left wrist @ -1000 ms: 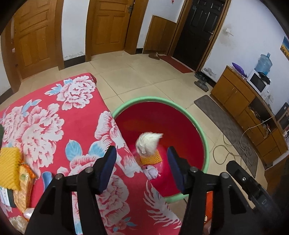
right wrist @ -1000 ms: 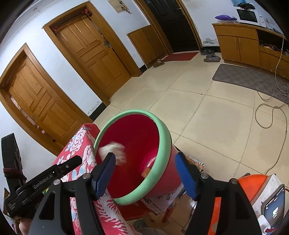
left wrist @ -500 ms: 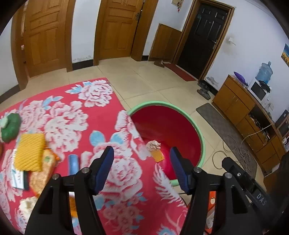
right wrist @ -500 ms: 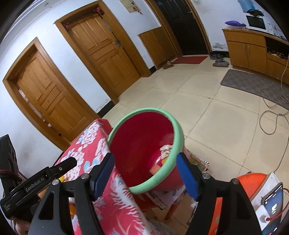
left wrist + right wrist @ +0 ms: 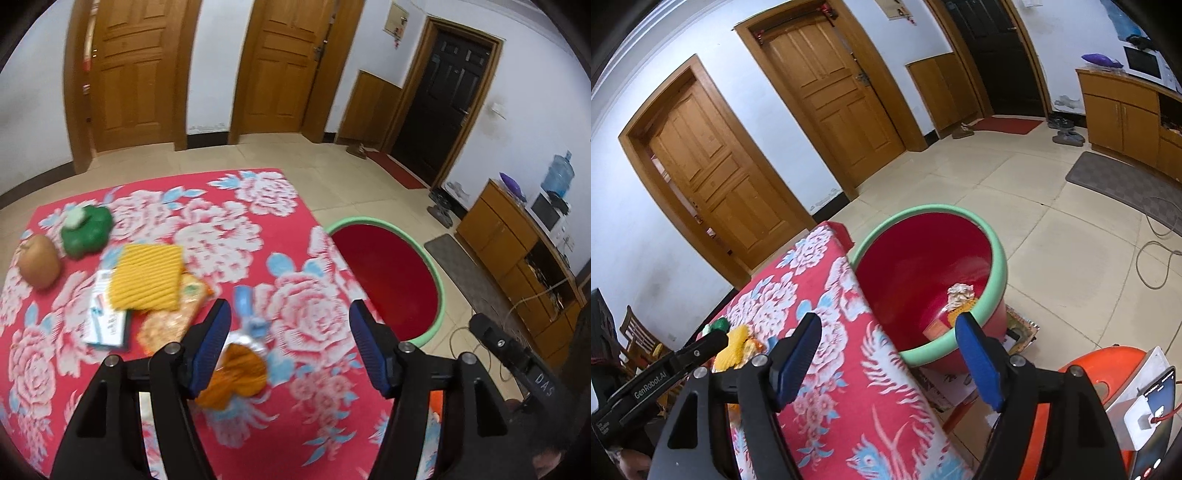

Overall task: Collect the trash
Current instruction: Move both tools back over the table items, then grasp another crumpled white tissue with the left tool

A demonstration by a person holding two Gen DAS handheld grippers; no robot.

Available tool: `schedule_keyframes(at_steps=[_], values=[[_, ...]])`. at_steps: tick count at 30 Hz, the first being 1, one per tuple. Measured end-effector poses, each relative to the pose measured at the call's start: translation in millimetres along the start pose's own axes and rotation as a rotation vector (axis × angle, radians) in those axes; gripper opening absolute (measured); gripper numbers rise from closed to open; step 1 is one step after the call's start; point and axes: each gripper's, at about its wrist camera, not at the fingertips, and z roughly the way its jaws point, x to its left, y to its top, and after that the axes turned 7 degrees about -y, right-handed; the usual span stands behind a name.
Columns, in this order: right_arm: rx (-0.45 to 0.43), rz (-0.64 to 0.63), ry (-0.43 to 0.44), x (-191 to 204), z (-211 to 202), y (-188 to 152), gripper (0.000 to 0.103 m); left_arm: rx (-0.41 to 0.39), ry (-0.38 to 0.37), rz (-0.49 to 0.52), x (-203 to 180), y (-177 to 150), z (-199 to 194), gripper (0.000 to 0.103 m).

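With a crumpled tissue [image 5: 959, 294] already in the red tub [image 5: 995, 254], the next pick looks like the orange wrapper [image 5: 236, 373] on the desk [image 5: 229, 229], near the edge beside the tub. The left gripper [image 5: 290, 345] hangs over it, jaws spread and empty; lower squarely, then pinch. The right gripper [image 5: 886, 360], jaws opening and empty, hovers by the tub rim, floor beyond it open.

White walls [image 5: 221, 66], wooden doors [image 5: 284, 70], tiled floor [image 5: 1052, 236], wooden cabinets [image 5: 517, 240].
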Motion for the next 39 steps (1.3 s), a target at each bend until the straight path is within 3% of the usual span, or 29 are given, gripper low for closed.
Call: schedule_keyframes(at_steps=[12, 23, 35, 39], values=[[0.018, -0.06, 0.03, 26.2, -6.5, -14.3, 0.079, -0.01, 0.076, -0.098, 53.1, -21.2, -25.5, 0.066], [0.048, -0.087, 0.031, 35.1, -1.0, -22.4, 0.08, 0.031, 0.118, -0.159, 82.6, -41.5, -21.5, 0.066], [0.076, -0.112, 0.038, 42.3, 2.7, -28.9, 0.08, 0.044, 0.111, -0.215, 101.5, -57.2, -15.7, 0.066], [0.085, -0.125, 0.044, 47.6, 4.2, -31.9, 0.08, 0.051, 0.048, -0.214, 98.6, -60.4, -14.7, 0.048]])
